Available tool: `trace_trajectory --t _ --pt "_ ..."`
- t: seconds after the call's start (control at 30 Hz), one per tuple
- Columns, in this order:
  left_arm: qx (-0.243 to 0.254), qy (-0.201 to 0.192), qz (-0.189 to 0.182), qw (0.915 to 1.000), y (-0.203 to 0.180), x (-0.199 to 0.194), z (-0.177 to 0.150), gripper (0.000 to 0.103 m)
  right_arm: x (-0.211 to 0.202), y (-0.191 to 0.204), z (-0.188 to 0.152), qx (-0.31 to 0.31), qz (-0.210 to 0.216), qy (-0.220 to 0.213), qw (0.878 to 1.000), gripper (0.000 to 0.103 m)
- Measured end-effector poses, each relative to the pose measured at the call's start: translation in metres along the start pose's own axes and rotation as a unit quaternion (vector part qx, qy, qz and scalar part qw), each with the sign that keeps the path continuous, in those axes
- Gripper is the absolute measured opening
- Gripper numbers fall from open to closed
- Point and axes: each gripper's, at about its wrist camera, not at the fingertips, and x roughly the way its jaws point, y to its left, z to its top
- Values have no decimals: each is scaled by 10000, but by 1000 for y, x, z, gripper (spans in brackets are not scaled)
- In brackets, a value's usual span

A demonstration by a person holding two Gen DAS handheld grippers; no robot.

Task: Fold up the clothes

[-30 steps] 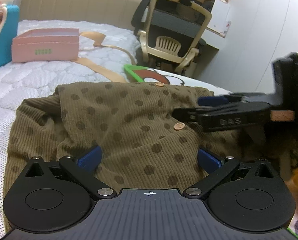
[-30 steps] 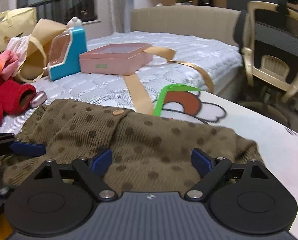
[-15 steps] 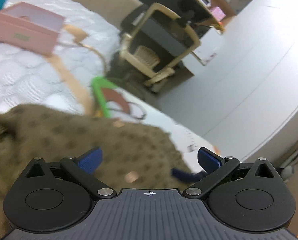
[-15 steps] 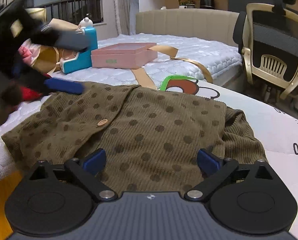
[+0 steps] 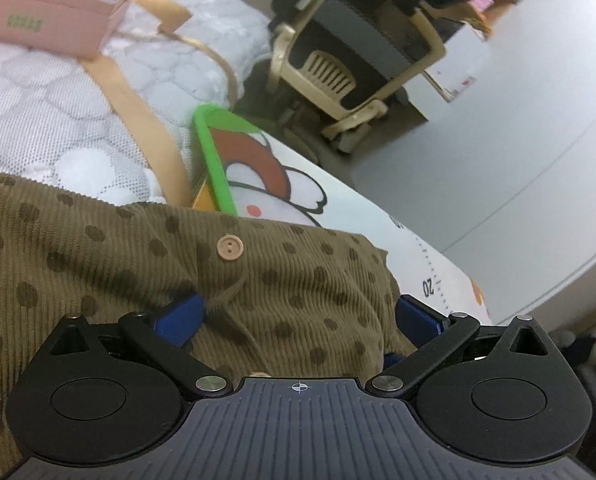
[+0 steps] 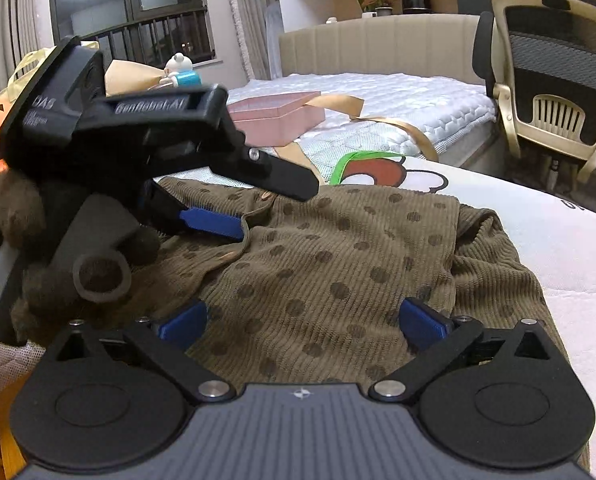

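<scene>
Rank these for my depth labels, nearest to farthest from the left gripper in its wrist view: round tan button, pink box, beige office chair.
1. Round tan button, on the brown garment just ahead of the left gripper.
2. Pink box, far left.
3. Beige office chair, beyond the bed, upper right.

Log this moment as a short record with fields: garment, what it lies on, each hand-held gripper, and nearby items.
garment: brown dotted corduroy garment, spread flat, tan button showing
surface: white cartoon-print mat on the bed
left hand-held gripper: open, fingers astride a fabric ridge by the button placket
right hand-held gripper: open, low over the near edge of the garment
nearby: pink box and tan ribbon on the mattress; office chair beside the bed
</scene>
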Motion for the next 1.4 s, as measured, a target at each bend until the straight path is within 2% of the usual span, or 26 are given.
trace_trajectory --t 0.17,0.5,1.0,1.13,1.23,1.3,1.4 --pt "193 -88 183 9996 -9 -1 -5 103 -1 0 -1 4 13 -7 10000 103" --pt "439 -140 306 9985 -13 -3 -11 103 -1 1 -1 25 27 -11 10000 103" --pt "578 -205 332 9976 -14 -3 -15 103 -2 1 -2 15 28 6 10000 103" --pt "518 -118 340 9980 -14 -7 -14 103 -2 -1 -2 50 64 5 10000 103" --pt "261 -32 406 9988 -11 -30 -17 103 -3 -3 -2 107 117 -5 9999 103" --pt "259 -255 563 9978 -5 -56 -25 103 -4 -4 -3 134 142 -15 9998 103" --pt "358 -536 1262 9899 12 -98 -42 103 -4 -4 -3 155 153 -29 9998 103"
